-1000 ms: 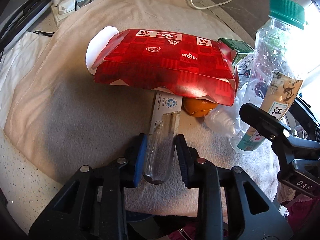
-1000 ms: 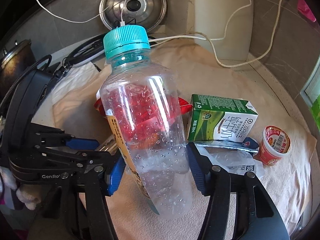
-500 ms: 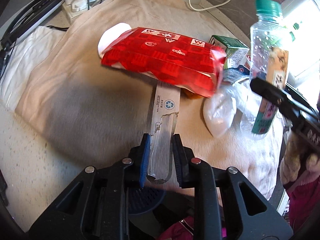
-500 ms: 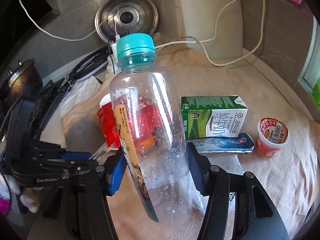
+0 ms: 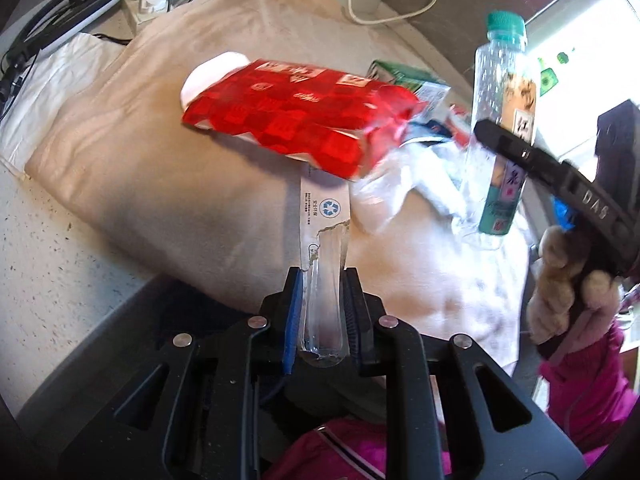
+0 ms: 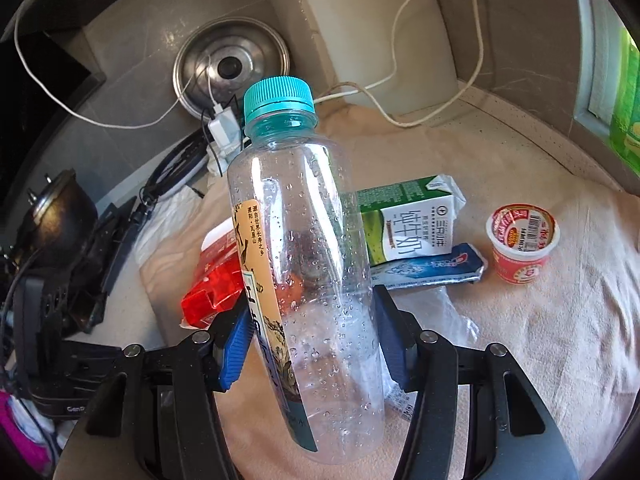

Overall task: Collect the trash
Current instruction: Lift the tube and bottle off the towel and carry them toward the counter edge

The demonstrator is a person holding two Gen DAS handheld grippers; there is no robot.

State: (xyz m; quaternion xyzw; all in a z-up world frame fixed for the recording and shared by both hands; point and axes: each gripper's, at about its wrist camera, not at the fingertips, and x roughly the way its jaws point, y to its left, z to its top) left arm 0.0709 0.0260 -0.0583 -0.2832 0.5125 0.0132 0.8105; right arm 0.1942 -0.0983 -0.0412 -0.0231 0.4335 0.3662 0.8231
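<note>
Items in your grippers: your left gripper point(image 5: 323, 312) has its jaws closing on a clear plastic wrapper with a torn white paper backing point(image 5: 323, 264), which the pads pinch from both sides, held above the near edge of the beige cloth point(image 5: 132, 152); your right gripper point(image 6: 312, 332) stands fairly wide, clamped on an empty clear plastic bottle with a teal cap point(image 6: 308, 272), upright and lifted off the cloth. Items lying mid-cloth: red patterned paper bag point(image 5: 296, 116), green-and-white milk carton point(image 6: 408, 220), flattened blue toothpaste tube point(image 6: 428, 268), small red-and-white lidded cup point(image 6: 522, 242) toward the cloth's right edge.
</note>
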